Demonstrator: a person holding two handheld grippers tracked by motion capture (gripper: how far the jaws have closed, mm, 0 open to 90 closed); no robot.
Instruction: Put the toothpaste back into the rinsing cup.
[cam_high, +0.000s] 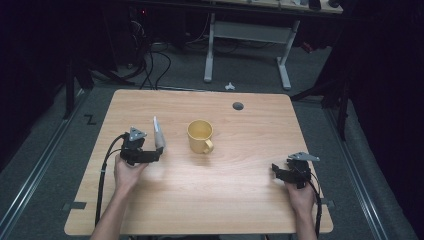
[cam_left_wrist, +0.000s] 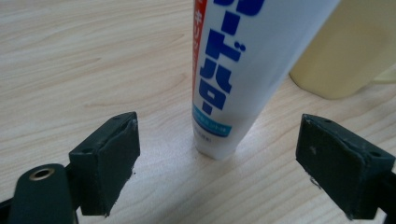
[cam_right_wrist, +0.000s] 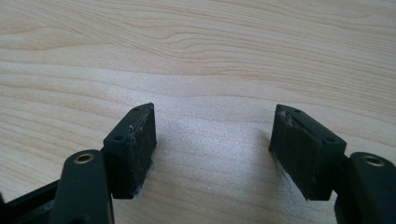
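Note:
A white toothpaste tube (cam_left_wrist: 233, 79) with blue and red lettering stands on its cap on the wooden table (cam_high: 240, 200), leaning slightly; in the high view the tube (cam_high: 158, 133) is left of a yellow mug (cam_high: 200, 136). My left gripper (cam_left_wrist: 217, 163) is open, its jaws wide on either side of the tube's base without touching it; from above this gripper (cam_high: 150, 155) sits just in front of the tube. The mug (cam_left_wrist: 355, 51) shows behind the tube at right. My right gripper (cam_right_wrist: 212, 149) is open over bare wood, and it (cam_high: 280, 172) rests near the table's right edge.
A dark round grommet (cam_high: 238, 106) sits in the table's far side. Cables trail from both grippers toward the front edge. Beyond the table stand a white desk frame (cam_high: 247, 40) and floor cables.

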